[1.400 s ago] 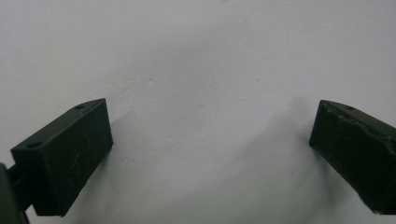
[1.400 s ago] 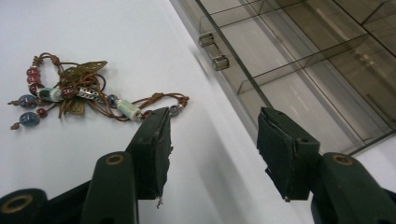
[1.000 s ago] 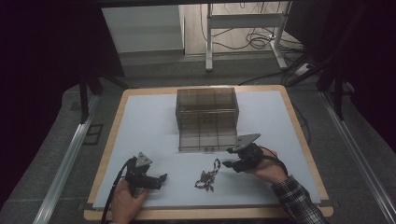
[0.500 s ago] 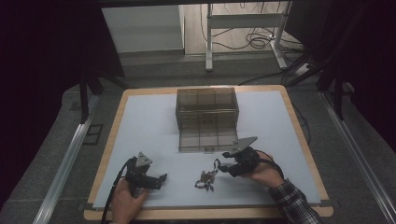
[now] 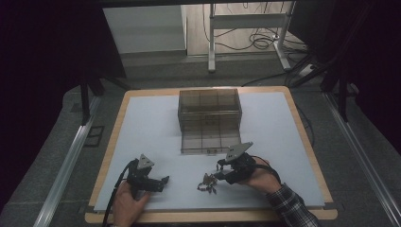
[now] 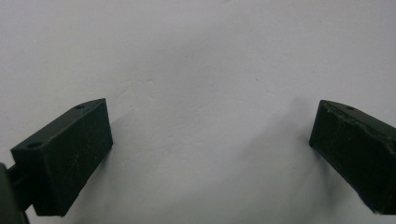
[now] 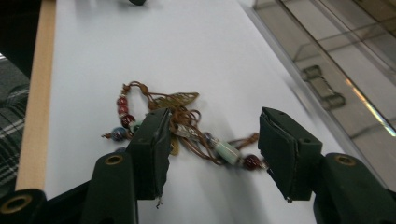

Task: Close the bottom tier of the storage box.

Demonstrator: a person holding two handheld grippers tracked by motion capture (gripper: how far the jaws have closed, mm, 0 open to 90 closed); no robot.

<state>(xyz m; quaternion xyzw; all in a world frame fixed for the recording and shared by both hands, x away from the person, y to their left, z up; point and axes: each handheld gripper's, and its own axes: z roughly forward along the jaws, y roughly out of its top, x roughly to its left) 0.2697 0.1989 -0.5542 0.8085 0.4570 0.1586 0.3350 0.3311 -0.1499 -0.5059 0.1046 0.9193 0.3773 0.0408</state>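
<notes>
A tangle of brown cord with red, blue and pale green beads and a gold leaf charm (image 5: 207,183) (image 7: 227,150) lies on the white table top near its front edge. My right gripper (image 5: 219,173) (image 7: 215,127) reaches it from the right, low over the table. Its jaws stand apart on either side of the tangle's near end, and the pads are not pressing on it. At the front left my left gripper (image 5: 162,183) (image 6: 210,126) rests open over bare white surface with nothing between its jaws.
A clear smoky plastic box (image 5: 209,120) (image 7: 336,56) with inner dividers and a front latch stands mid-table, just behind the right gripper. The white top has a wooden rim (image 5: 108,142). Bare surface lies left and right of the box.
The right gripper has moved left and a little toward the front edge, up to the beaded cord. The left gripper has stayed put.
</notes>
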